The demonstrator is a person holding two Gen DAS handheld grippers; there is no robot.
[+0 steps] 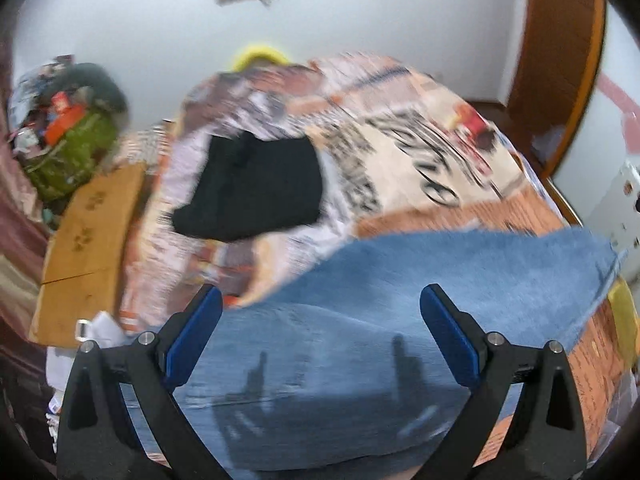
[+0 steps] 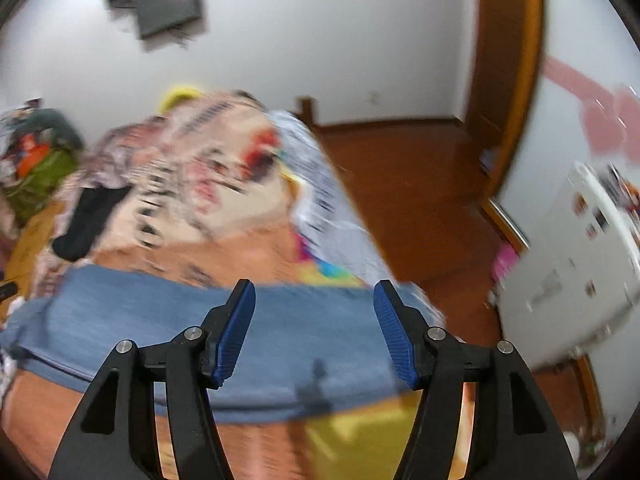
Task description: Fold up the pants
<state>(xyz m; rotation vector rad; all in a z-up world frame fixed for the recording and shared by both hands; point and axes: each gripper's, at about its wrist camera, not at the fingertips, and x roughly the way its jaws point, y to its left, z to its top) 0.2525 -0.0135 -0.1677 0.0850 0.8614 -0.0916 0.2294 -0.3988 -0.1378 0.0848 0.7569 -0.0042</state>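
Blue jeans [image 1: 360, 360] lie across the patterned bed [image 1: 400, 140] beneath both grippers, left [image 1: 320, 320] and right [image 2: 314, 320], jaws apart and empty; only the right view shows the wooden floor [image 2: 400, 184] beside the bed.

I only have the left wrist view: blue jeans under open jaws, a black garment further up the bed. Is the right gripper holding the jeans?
Observer: No. The right gripper has its jaws open above the jeans, nothing pinched between them.
Operator: What lies beyond the jeans on that side?
Observer: The bed's edge, then bare wooden floor running to a doorway.
Operator: Anything standing near that edge?
Observer: A white cabinet with stickers stands on the right, apart from the bed.
Operator: And the left gripper, as you see it?
Observer: The left gripper is open too, over the jeans, gripping nothing.
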